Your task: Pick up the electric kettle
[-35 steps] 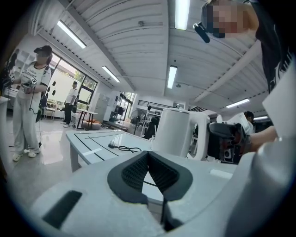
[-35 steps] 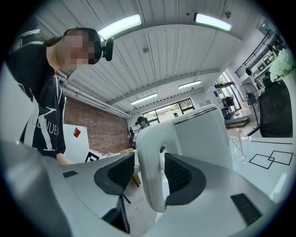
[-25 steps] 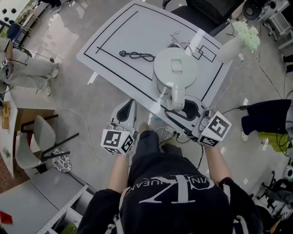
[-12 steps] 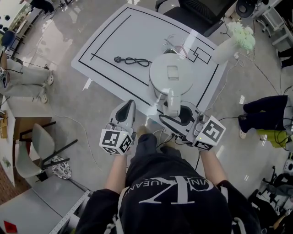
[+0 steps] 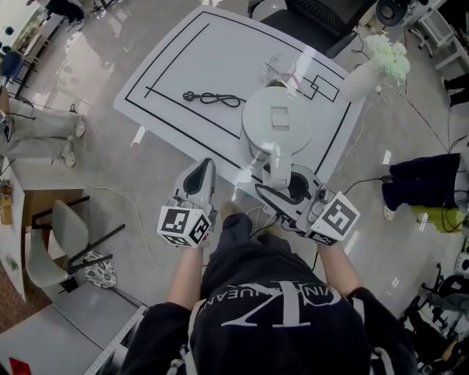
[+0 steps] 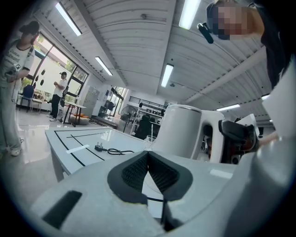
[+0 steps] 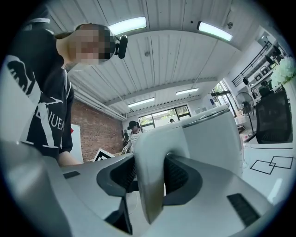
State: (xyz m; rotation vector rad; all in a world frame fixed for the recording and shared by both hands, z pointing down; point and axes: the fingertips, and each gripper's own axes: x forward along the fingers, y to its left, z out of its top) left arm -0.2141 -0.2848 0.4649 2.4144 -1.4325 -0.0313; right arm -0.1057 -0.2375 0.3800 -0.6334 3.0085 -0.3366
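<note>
The white electric kettle [image 5: 278,121] stands near the front edge of the white table [image 5: 183,58], with its handle [image 5: 277,165] towards me. My right gripper [image 5: 282,176] reaches level around that handle, and its jaws are closing. In the right gripper view the handle [image 7: 150,176] fills the gap and both pads [image 7: 124,173] lie against it. My left gripper [image 5: 206,167] hangs just off the table's front edge, left of the kettle and apart from it. Its jaws [image 6: 148,159] are shut with nothing between them, and the kettle [image 6: 182,132] shows beyond on the right.
A black power cord [image 5: 214,97] lies on the table left of the kettle. A clear glass [image 5: 282,67] stands behind the kettle. A white vase of flowers [image 5: 381,62] sits at the table's right corner, with an office chair [image 5: 322,18] behind. People stand at far left.
The right gripper's jaws have drawn in around the kettle's handle. Both hands have stayed in place and the kettle has not moved.
</note>
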